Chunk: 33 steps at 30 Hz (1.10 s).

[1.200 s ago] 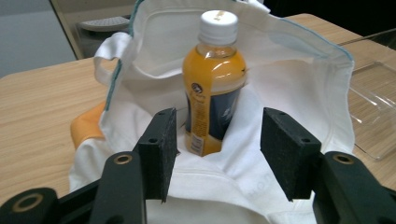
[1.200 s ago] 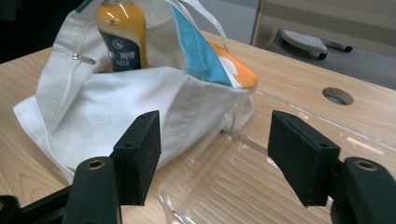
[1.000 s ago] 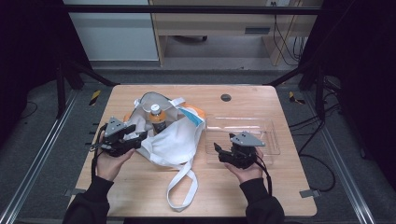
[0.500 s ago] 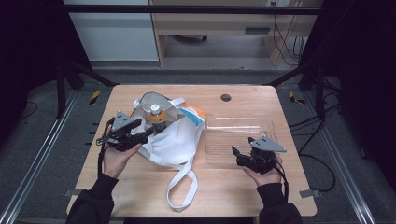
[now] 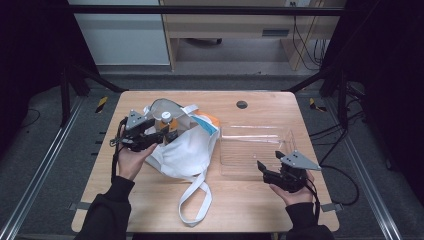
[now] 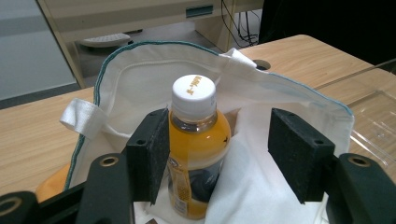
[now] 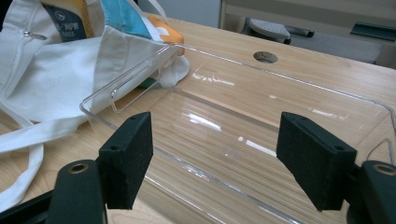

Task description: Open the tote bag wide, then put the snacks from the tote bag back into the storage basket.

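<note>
The upright juice bottle (image 6: 196, 144) stands in the bag (image 5: 182, 150) between the left gripper (image 6: 224, 154)'s wide jaws, touching one pad; the right gripper (image 5: 272, 167) gapes far off.

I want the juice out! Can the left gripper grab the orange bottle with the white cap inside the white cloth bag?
Probably yes. The left gripper is open with its jaws either side of the orange bottle with the white cap, which stands upright in the open white cloth bag. Nothing blocks it, though loose cloth lies close by.
</note>
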Each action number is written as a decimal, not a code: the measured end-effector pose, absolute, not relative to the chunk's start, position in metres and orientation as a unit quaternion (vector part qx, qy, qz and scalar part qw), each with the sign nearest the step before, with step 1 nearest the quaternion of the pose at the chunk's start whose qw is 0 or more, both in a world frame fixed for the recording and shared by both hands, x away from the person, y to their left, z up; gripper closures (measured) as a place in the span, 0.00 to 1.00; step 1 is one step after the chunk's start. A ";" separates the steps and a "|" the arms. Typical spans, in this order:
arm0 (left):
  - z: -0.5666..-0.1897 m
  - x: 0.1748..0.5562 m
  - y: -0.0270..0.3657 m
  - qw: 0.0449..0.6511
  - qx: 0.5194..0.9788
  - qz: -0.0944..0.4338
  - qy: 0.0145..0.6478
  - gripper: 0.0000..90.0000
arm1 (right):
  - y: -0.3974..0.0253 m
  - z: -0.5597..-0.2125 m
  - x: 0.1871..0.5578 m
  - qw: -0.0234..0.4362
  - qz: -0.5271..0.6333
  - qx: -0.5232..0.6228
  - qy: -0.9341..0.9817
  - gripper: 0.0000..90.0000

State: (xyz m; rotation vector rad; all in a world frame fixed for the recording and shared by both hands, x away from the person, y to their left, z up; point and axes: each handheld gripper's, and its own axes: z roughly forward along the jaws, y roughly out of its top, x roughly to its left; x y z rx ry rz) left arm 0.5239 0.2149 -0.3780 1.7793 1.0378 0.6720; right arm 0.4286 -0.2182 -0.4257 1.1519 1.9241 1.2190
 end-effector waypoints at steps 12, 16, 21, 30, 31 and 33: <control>-0.386 0.543 0.209 0.457 0.714 0.295 0.441 0.43 | -0.224 -0.432 0.414 0.287 0.454 0.426 0.728 0.27; -0.387 0.547 0.209 0.453 0.714 0.297 0.443 0.43 | -0.224 -0.434 0.412 0.288 0.449 0.424 0.732 0.27; -0.390 0.551 0.207 0.449 0.719 0.298 0.440 0.43 | -0.226 -0.437 0.410 0.286 0.446 0.426 0.733 0.27; -0.395 0.559 0.200 0.443 0.721 0.302 0.440 0.43 | -0.227 -0.441 0.407 0.276 0.447 0.426 0.737 0.28; -0.395 0.560 0.199 0.441 0.721 0.306 0.439 0.43 | -0.226 -0.441 0.407 0.275 0.446 0.424 0.738 0.28; -0.396 0.561 0.198 0.443 0.717 0.309 0.440 0.46 | -0.225 -0.442 0.407 0.274 0.444 0.424 0.741 0.28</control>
